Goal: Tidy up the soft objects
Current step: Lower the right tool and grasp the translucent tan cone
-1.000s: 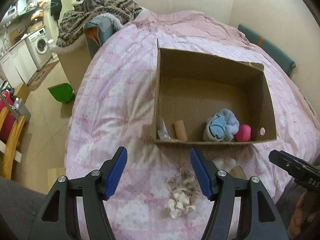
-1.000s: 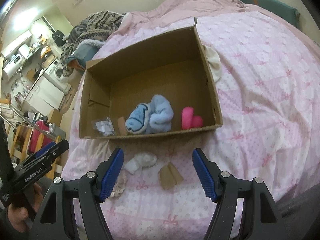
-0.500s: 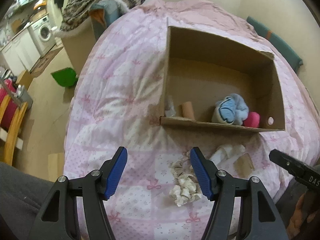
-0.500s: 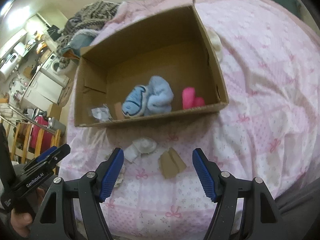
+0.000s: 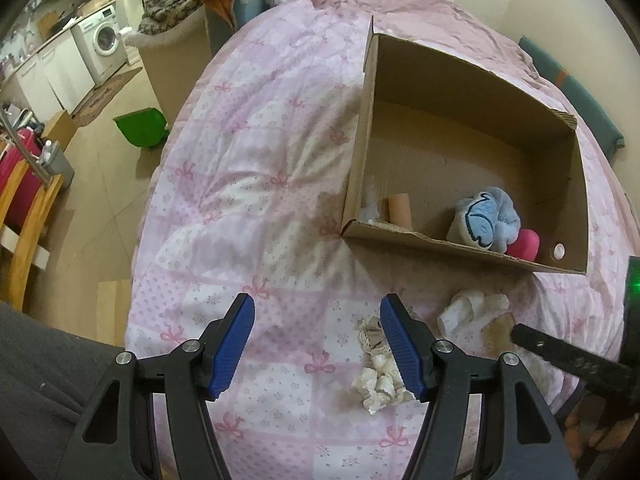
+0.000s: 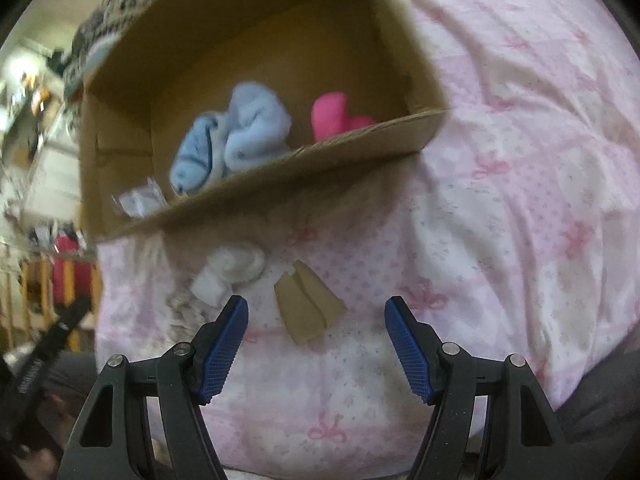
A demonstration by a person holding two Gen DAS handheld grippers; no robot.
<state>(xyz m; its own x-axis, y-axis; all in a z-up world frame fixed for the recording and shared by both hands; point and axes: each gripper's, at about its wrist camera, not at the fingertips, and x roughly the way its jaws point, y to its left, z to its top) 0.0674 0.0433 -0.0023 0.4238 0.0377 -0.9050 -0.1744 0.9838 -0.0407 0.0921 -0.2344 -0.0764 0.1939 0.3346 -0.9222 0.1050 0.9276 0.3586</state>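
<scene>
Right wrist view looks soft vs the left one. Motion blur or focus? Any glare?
Right wrist view: smeared all over, the cardboard box rim and blue plush streaked, the right gripper itself sharp, so likely motion blur. Left wrist view: crisp, box edges clean, left gripper sharp, strong fisheye bending. No glare in either; dim warm light, soft shadows.

Matt cardboard box (image 5: 460,128), quilted cotton bedspread (image 5: 256,184)

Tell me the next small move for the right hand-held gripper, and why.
Probably ease the right hand-held gripper down over the tan folded piece. It is open and empty, and that piece lies on the quilt almost between its fingers, outside the cardboard box.
</scene>
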